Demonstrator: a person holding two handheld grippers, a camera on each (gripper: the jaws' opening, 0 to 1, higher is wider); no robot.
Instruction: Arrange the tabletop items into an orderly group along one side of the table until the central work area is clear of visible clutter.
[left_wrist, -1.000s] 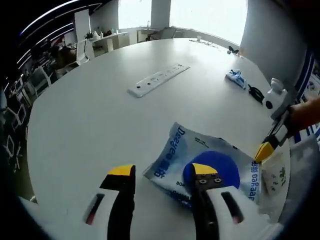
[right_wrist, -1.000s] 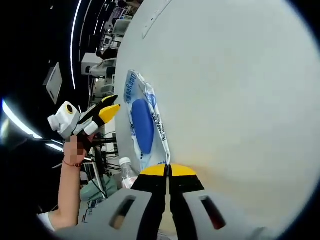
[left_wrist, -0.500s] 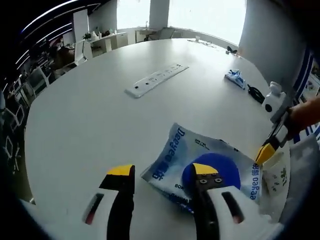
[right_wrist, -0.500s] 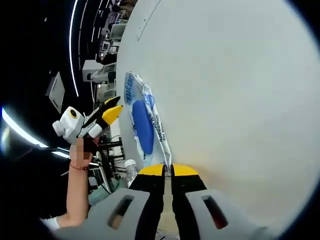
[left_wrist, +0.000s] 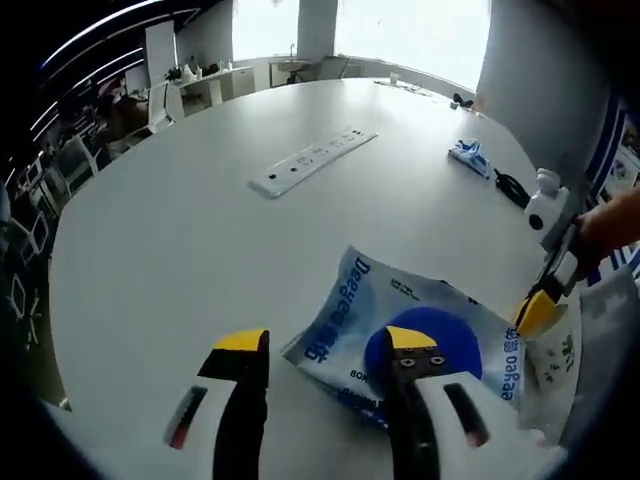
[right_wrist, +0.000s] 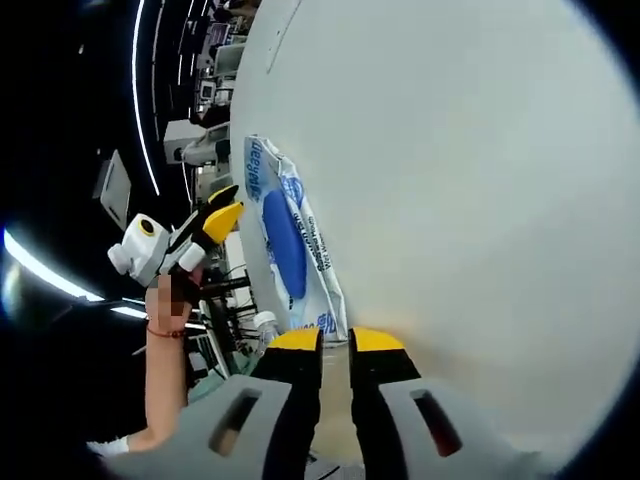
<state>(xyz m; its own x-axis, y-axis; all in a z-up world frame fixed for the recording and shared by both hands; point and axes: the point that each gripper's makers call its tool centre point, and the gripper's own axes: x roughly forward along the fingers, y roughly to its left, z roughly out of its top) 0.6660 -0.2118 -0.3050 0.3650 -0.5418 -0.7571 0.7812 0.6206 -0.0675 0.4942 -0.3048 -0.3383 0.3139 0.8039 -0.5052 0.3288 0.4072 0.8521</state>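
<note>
A wet-wipe pack (left_wrist: 415, 330), pale with blue print and a round blue lid, lies flat near the worktop (left_wrist: 190, 230) edge nearest the person. The left tool (left_wrist: 325, 350) hovers over that edge with its yellow-tipped jaws wide apart and nothing between them; one jaw overlaps the pack's lid in the left gripper view. A white power strip (left_wrist: 312, 160) lies toward the middle of the worktop, and a small blue-and-white packet (left_wrist: 472, 157) sits near the far right edge beside a black cable (left_wrist: 512, 187). The right tool (left_wrist: 540, 312) comes in at the pack's right corner. In the right gripper view its jaws (right_wrist: 335, 340) stand slightly apart at the pack's corner; whether they touch it I cannot tell. A bottle (right_wrist: 263, 325) shows beyond the worktop edge.
</note>
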